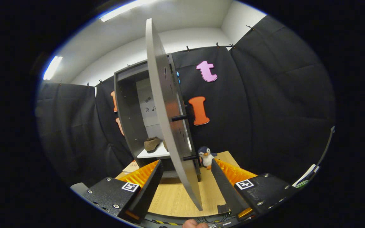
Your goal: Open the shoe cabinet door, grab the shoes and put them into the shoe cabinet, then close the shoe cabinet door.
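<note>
The open cabinet door (169, 120) stands edge-on between the fingers of the gripper (187, 167), hiding the right part of the shoe cabinet (128, 104), and a second shoe may sit behind it beside the brown shoe (152, 144), though only a sliver shows. The toy penguin (206, 156) is partly covered by the door's lower edge. The marks on the cabinet's back panel (149, 107) are too small to read.

- Two ceiling lights (119, 12) glow white overhead and burn out to glare.
- The cabinet door (166, 104) catches a soft sheen; the inside of the cabinet (128, 110) lies in shade.
- The table (173, 196) is evenly lit, with faint shadows.
- Straight edges bow strongly toward the rim.
- The shoe (152, 144) looks slightly soft, perhaps from distance.
- The open gripper (187, 182) fingers are sharp.
</note>
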`<control>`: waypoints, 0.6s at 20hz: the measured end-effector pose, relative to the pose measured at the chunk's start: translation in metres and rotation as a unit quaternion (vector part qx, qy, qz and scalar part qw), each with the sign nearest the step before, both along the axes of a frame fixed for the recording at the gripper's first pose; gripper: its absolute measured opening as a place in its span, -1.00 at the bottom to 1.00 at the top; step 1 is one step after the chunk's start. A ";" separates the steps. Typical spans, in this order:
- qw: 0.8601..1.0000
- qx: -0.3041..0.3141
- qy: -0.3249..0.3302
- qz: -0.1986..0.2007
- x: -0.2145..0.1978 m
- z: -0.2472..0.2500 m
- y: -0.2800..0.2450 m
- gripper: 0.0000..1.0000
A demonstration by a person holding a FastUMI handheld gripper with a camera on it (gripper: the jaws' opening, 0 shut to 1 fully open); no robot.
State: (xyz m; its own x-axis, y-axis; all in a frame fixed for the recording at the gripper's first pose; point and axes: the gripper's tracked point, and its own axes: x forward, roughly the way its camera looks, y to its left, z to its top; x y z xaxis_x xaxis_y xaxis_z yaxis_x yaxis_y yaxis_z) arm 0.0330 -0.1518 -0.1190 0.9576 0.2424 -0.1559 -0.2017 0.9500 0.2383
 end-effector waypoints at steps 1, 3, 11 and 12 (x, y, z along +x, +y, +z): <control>1.000 0.000 -0.007 -0.011 0.008 0.004 -0.011 0.90; 1.000 0.000 -0.010 -0.023 0.024 0.004 -0.019 0.90; 1.000 -0.009 -0.018 -0.007 0.050 0.017 0.001 0.86; 1.000 -0.016 -0.015 -0.005 0.047 0.017 0.008 0.85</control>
State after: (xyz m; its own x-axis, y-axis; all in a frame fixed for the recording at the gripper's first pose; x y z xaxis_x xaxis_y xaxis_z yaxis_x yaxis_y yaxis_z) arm 0.0801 -0.1434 -0.1022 0.9643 0.2287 -0.1338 -0.1993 0.9588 0.2024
